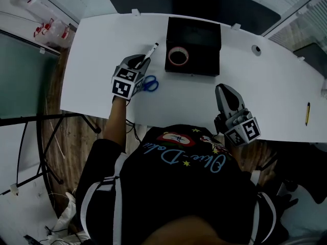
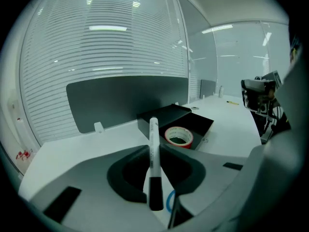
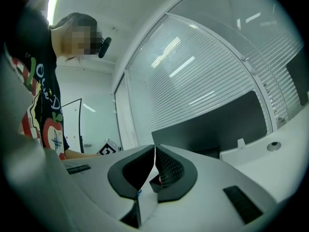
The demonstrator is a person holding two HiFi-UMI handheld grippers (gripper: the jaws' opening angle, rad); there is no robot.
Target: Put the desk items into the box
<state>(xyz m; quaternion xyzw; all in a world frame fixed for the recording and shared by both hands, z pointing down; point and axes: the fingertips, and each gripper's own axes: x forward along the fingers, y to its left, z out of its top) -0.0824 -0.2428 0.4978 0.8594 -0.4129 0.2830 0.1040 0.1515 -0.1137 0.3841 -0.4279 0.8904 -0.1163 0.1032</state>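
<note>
Left gripper view | marker (image 2: 154, 166) clamped between left gripper (image 2: 154, 149) fingers | right gripper (image 3: 154, 151) fingers together, empty

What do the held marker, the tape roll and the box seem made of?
White marker with black cap: smooth plastic, faint sheen on barrel. Red tape roll: likely wound adhesive film; core unclear. Black open box: matte flat walls, cardboard or plastic, cannot tell.
</note>
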